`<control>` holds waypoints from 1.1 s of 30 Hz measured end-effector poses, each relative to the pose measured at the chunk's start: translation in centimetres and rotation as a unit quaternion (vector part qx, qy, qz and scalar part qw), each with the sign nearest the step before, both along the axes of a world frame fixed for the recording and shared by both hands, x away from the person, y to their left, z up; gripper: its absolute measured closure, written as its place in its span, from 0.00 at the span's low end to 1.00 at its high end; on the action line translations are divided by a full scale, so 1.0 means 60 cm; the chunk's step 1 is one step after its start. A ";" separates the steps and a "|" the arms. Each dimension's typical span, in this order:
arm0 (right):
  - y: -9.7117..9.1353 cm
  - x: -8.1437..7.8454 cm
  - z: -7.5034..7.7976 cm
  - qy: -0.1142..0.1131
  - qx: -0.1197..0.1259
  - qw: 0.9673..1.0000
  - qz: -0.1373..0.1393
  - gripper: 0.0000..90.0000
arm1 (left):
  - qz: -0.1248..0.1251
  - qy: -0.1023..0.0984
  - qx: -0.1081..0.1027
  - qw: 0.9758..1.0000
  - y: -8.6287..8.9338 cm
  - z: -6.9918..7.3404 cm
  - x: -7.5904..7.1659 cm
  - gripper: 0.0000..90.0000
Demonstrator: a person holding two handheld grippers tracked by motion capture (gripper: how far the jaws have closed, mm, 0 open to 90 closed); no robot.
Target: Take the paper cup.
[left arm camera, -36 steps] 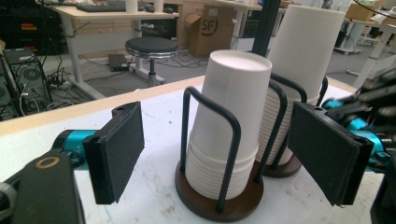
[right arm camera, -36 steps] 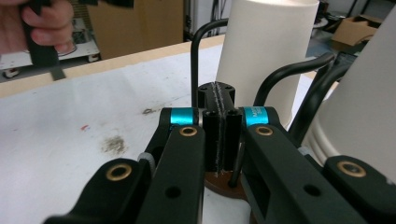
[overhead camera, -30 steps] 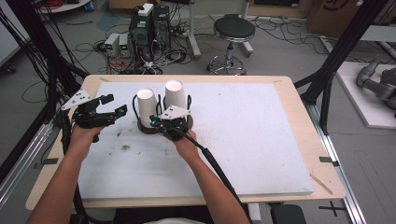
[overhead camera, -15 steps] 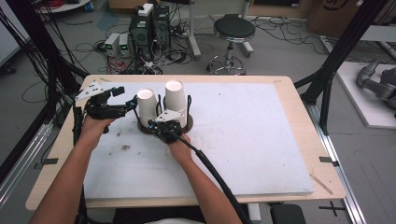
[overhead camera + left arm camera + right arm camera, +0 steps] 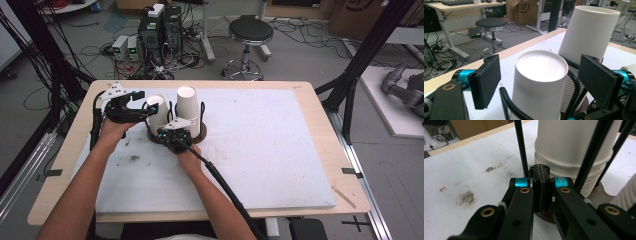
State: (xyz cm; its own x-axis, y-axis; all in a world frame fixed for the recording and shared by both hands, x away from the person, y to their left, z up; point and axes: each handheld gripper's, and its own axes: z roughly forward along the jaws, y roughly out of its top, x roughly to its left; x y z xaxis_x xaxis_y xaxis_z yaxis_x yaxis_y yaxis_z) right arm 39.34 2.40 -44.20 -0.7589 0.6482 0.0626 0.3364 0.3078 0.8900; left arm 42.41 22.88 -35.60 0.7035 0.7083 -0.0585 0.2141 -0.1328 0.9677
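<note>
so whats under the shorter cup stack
The shorter cup stack sits upside down in a black wire holder on a round brown base. Whatever lies beneath or inside the cups is covered.

Even, bright indoor light leaves only faint shadows on the counter point(image 5: 260, 150), the high view is soft, and the right gripper view's near jaws blur.

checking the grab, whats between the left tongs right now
The shorter stack of white paper cups, upside down, untouched between the open left tongs in the left gripper view.
</note>
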 end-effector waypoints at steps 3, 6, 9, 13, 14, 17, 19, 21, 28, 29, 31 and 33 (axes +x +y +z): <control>0.004 0.003 -0.001 0.003 -0.006 1.000 -0.010 1.00 | 0.005 0.002 0.006 1.000 -0.006 -0.005 0.005 0.21; 0.005 0.003 -0.002 0.008 -0.003 1.000 -0.015 1.00 | 0.011 0.008 0.013 1.000 -0.010 -0.010 0.009 0.21; 0.007 0.003 -0.002 0.010 -0.002 1.000 -0.019 1.00 | 0.017 0.013 0.021 1.000 -0.013 -0.014 0.013 0.21; 0.009 0.002 0.001 0.006 0.001 1.000 -0.023 1.00 | 0.018 0.015 0.026 0.999 -0.016 -0.017 0.016 0.21; 0.009 0.003 0.001 0.008 0.000 1.000 -0.024 1.00 | 0.018 0.015 0.026 0.999 -0.016 -0.017 0.016 0.22; 0.012 0.002 0.003 0.010 0.000 1.000 -0.029 1.00 | 0.015 0.013 0.027 0.999 -0.018 -0.017 0.017 0.24; 0.014 0.001 0.002 0.010 -0.001 0.999 -0.030 1.00 | 0.014 0.012 0.030 0.999 -0.020 -0.017 0.018 0.25; 0.014 0.001 0.002 0.012 -0.001 0.999 -0.032 1.00 | 0.013 0.011 0.030 0.999 -0.022 -0.016 0.018 0.27; 0.017 0.000 0.003 0.016 -0.001 0.999 -0.040 1.00 | 0.005 0.005 0.043 0.999 -0.027 -0.014 0.017 0.36; 0.017 0.000 0.002 0.016 -0.003 0.999 -0.041 1.00 | 0.007 0.007 0.043 0.999 -0.027 -0.013 0.017 0.37; 0.017 0.000 0.002 0.016 -0.005 0.999 -0.041 1.00 | 0.007 0.009 0.047 0.999 -0.028 -0.011 0.017 0.37; 0.018 0.000 0.002 0.017 -0.003 0.999 -0.043 1.00 | 0.007 0.009 0.049 0.999 -0.028 -0.011 0.017 0.37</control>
State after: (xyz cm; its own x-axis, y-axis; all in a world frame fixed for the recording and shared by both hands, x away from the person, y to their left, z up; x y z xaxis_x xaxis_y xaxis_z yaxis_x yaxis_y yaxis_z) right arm 39.34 3.45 -44.09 -0.6984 0.7109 0.0824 0.3911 0.2827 0.8759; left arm 43.46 21.22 -36.23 0.6931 0.7208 -0.0005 0.2332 -0.2236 0.9464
